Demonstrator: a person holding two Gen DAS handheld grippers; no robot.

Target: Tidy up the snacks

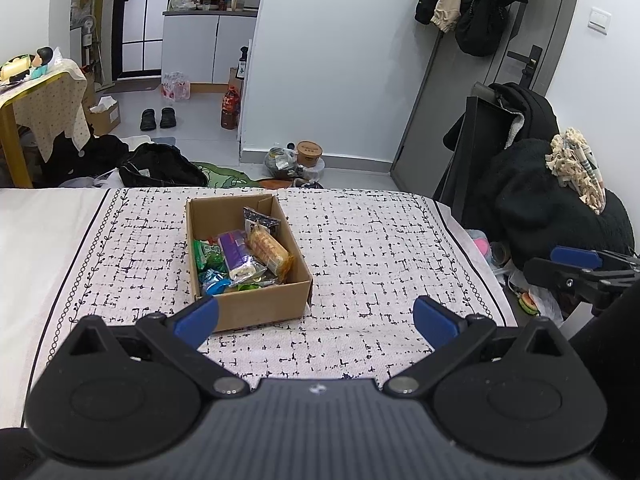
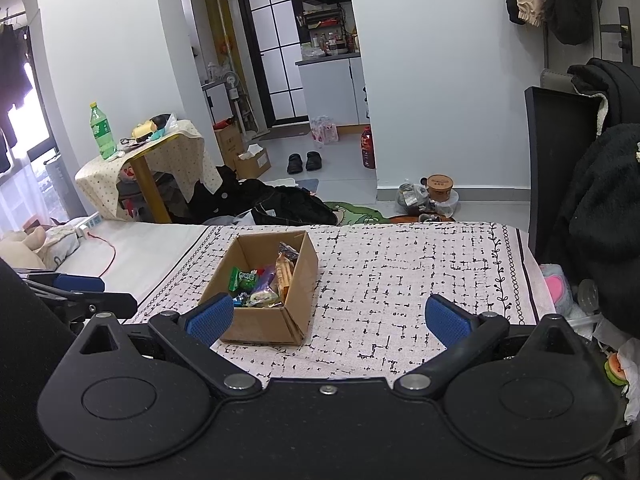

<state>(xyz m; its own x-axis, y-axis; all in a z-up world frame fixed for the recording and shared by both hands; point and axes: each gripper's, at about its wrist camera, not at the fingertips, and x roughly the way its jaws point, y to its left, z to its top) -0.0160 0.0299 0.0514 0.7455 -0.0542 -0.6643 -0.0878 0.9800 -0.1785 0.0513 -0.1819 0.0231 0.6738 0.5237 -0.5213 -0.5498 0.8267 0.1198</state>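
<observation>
Both grippers wide apart at the fingers, nothing held. Left gripper (image 1: 316, 320) poised above a patterned cloth (image 1: 380, 248), blue pads (image 1: 198, 318) spread wide, empty gap between them. Right gripper (image 2: 328, 318) likewise fully spread over the same cloth (image 2: 400, 280), gripping nothing.

Ahead of the left gripper and slightly toward its left finger: a cardboard box (image 1: 256, 308), open at the top, resting on the cloth, its near wall partly hidden behind the left pad. Inside, packed together: a purple packet (image 1: 236, 250), an orange biscuit pack (image 1: 270, 250) leaning beside it, a dark speckled sachet (image 1: 260, 218) toward the far end, green wrappers (image 1: 206, 254) along the left wall, blue wrappers (image 1: 214, 280) at the near corner.

From the right wrist view, the same box (image 2: 260, 326) ahead of the left finger of the right gripper, snacks (image 2: 264, 280) heaped in its near half.

Far to the right of the left gripper, just off the cloth's edge, the right gripper's blue pad (image 1: 576, 257). Far left of the right gripper, the left one's pad (image 2: 78, 282).
</observation>
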